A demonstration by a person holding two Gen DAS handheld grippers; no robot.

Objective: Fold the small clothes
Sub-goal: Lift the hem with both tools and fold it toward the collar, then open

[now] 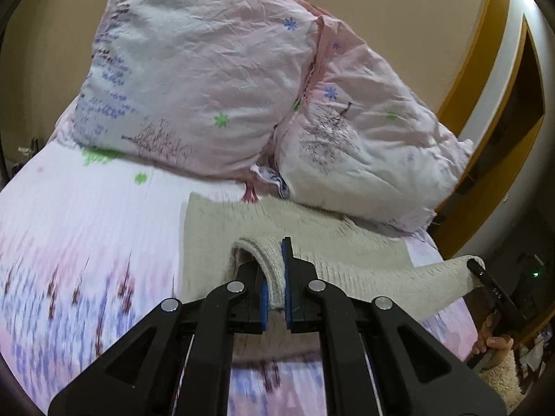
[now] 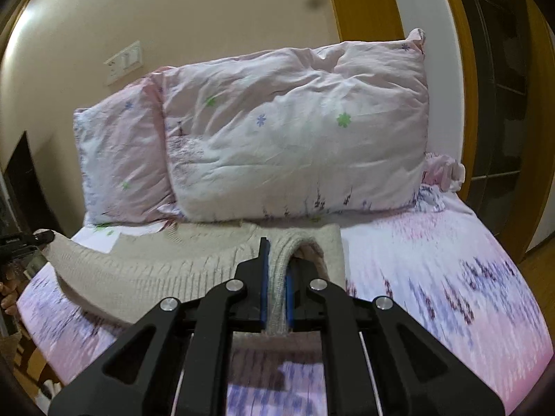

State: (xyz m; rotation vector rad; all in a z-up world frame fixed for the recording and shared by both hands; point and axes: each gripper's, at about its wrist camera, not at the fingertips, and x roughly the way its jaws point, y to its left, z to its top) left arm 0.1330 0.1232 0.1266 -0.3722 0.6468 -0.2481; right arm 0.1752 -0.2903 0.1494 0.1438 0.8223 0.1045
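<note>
I have a beige knit sweater (image 1: 242, 218) spread on the bed (image 1: 86, 228), its far edge touching the two pillows (image 1: 208, 79) that lean against the wall (image 2: 173, 17). My left tongs (image 1: 275, 277) are nearly closed, blue pads pinching a ribbed edge of the sweater that loops up between them. My right tongs (image 2: 277, 277) are closed down the same way on another ribbed edge of the sweater (image 2: 173, 260). From the left camera I see the right tongs (image 1: 480, 270) at the far right, holding a raised corner of the knit, with the hand (image 1: 492, 339) below them. The right camera shows the left tongs (image 2: 38, 237) at the far left edge, also gripping a lifted corner. The pillows (image 2: 295, 131) crowd the sweater's far side, the nearer one overlapping the other. A wall switch plate (image 2: 125, 60) sits above the pillows, and a wooden door frame (image 2: 360, 3) stands to the right of the bed (image 2: 433, 249). The bedsheet print is blurred.
</note>
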